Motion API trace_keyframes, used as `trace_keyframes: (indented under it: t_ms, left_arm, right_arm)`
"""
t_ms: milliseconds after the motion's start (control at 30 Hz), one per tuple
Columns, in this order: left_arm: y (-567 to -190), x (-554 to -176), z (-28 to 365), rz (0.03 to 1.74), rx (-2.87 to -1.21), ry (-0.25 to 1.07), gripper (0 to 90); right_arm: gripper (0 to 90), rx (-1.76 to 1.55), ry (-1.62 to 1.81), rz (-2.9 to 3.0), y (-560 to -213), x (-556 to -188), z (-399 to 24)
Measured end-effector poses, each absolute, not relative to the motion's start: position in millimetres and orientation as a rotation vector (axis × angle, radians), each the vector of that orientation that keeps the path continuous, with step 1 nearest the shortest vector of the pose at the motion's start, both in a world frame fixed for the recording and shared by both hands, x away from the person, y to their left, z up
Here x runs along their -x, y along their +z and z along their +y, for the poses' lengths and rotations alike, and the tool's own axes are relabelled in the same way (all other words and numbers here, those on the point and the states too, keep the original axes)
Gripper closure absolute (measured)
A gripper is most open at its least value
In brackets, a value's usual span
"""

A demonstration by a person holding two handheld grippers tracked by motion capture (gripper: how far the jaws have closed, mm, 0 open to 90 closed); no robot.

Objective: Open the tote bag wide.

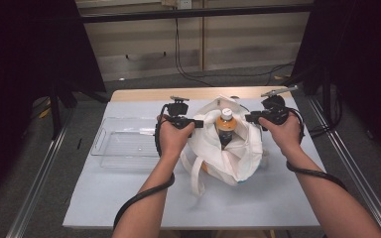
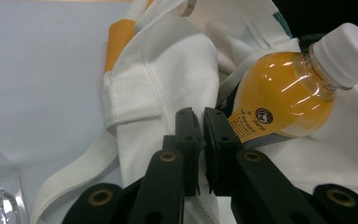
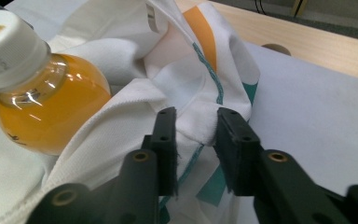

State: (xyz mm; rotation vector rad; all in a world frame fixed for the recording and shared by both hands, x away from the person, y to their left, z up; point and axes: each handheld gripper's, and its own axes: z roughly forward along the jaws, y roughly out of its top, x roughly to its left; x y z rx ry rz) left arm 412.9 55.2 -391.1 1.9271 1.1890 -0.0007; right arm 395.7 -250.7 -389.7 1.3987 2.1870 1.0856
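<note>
The left gripper (image 2: 203, 126) pinches the white tote bag (image 1: 213, 148) rim, while the right gripper's (image 3: 195, 126) half-open jaws straddle the opposite rim fold without pressing it, keeping the mouth spread around the orange drink bottle (image 1: 226, 125)

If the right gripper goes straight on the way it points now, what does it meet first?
Most likely the white bag: a fold of its rim already sits between the jaws of the right gripper, and more cloth rises directly beyond. The bottle lies off to one side.
</note>
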Motion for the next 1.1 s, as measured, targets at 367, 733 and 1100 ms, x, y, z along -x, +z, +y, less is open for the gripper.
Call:
trace_keyframes:
  t_ms: [367, 733, 1100]
  left_arm:
    - [-390, -412, 55, 1.188, -1.922, 0.002, 84.9]
    - [-389, -412, 55, 1.184, -1.936, 0.007, 84.9]
    - [-389, -412, 54, 1.188, -1.938, 0.013, 84.9]
  right_arm:
    - [55.6, -1.405, 1.131, 2.122, -369, -394, -254]
    - [40.1, -1.42, 1.146, 2.143, -363, -396, -240]
    - [35.6, -1.428, 1.149, 2.126, -361, -396, -240]
